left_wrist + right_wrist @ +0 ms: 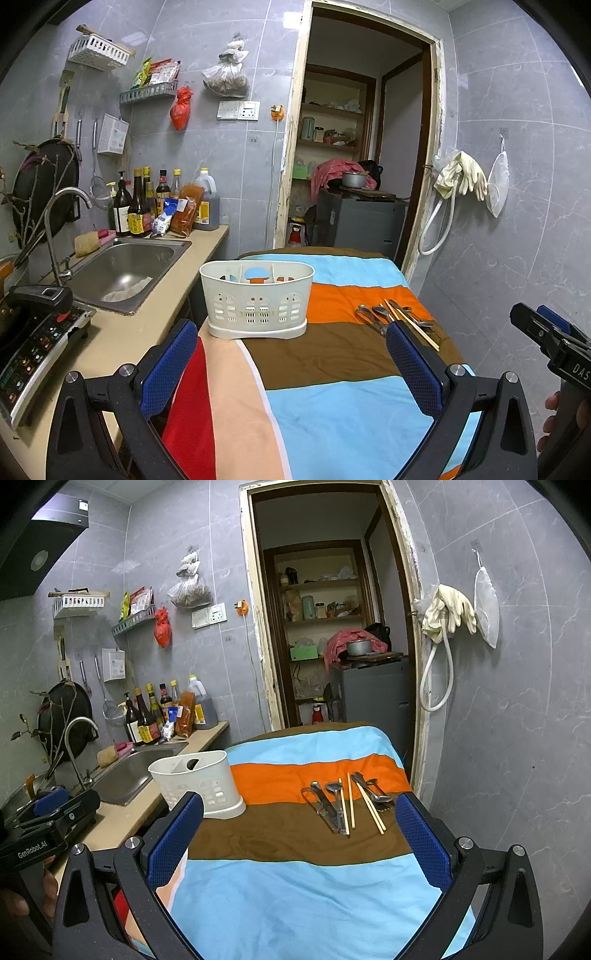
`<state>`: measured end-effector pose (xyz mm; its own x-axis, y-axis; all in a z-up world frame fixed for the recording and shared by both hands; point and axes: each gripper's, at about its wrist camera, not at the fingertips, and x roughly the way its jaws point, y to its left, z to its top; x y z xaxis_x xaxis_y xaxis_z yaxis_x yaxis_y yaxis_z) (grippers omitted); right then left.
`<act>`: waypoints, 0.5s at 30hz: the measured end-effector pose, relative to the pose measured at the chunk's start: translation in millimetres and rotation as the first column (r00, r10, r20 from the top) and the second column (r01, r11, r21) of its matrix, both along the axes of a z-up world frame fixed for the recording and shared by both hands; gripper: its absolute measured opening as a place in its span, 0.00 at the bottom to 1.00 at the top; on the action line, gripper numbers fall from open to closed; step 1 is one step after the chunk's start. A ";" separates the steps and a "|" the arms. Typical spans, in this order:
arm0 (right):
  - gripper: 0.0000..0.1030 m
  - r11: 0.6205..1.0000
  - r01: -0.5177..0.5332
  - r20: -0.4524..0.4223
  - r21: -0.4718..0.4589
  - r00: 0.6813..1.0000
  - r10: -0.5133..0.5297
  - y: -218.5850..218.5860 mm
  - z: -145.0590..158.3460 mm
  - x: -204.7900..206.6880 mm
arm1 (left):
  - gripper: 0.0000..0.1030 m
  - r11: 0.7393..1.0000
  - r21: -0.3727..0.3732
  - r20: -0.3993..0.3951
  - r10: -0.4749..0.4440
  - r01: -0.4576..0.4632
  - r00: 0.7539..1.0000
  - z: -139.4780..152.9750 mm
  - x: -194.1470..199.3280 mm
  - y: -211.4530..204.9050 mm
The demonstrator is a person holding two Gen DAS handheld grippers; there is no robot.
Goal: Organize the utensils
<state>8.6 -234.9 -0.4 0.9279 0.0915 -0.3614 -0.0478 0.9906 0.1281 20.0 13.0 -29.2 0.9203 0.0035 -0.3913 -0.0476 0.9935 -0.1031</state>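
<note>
Both our grippers, left (291,362) and right (299,834), gape wide and hold nothing above the striped cloth (295,904), bare near us. White caddy (201,784) stands at its left edge; utensils (347,805) overlap, hard to separate.

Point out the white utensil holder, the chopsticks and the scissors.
White utensil holder (256,306), left wrist view, on its perforated front wall.
Chopsticks (351,805), right wrist view, mid-length of one stick.
Scissors (325,805), right wrist view, on the blades.
</note>
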 end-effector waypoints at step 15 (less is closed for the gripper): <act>0.99 1.000 0.015 -0.018 0.006 1.000 -0.014 11.5 -14.4 0.6 | 1.00 1.000 -0.018 -0.011 -0.016 0.016 1.000 0.5 8.2 -0.6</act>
<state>9.1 -223.4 -14.8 0.9227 0.0805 -0.3771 -0.0312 0.9903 0.1352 28.2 12.4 -28.7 0.9158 -0.0185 -0.4012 -0.0326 0.9922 -0.1201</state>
